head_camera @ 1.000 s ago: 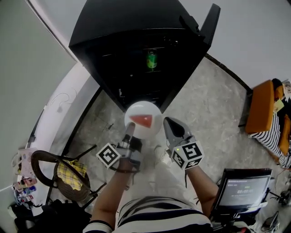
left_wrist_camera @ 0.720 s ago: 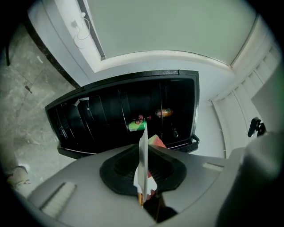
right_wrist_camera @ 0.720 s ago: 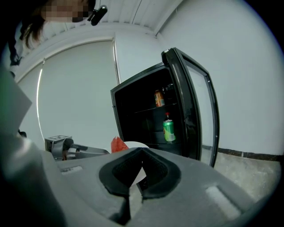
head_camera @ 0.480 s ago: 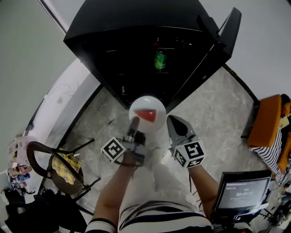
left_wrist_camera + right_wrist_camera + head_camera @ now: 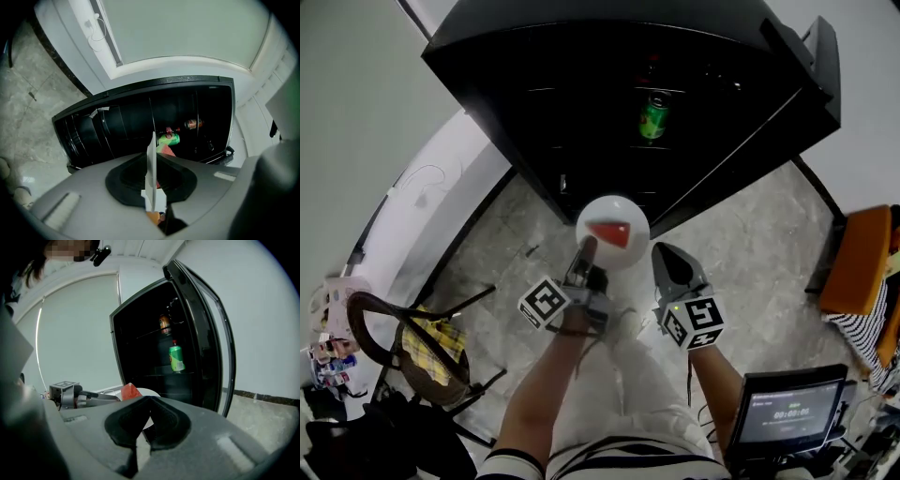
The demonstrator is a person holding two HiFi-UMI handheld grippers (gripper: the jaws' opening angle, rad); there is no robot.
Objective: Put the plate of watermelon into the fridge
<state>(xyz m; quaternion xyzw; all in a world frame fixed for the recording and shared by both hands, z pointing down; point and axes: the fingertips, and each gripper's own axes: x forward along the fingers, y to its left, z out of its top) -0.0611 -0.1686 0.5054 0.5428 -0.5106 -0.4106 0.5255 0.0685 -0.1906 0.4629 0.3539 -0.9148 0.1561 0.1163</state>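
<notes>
At the centre of the head view, the white plate [image 5: 612, 217] with one red watermelon slice [image 5: 610, 233] on it hangs over the marbled floor [image 5: 741, 225], just short of the black fridge [image 5: 581, 84] that fills the 12 o'clock side. The left gripper [image 5: 585, 247] clamps the plate's near rim from 7 o'clock; in the left gripper view the rim stands edge-on between its pads. The right gripper [image 5: 664, 251], just beside the plate at 4 o'clock, has its jaws pressed together on nothing. The fridge door [image 5: 811, 56] stands open toward 2 o'clock. A green can [image 5: 653, 117] sits on a shelf inside, with a brown can [image 5: 164, 324] on the shelf above it in the right gripper view. A chair with a yellow cloth [image 5: 422, 349] stands at 8 o'clock, a monitor [image 5: 787, 408] at 5 o'clock and an orange seat [image 5: 860, 262] at 3 o'clock.
</notes>
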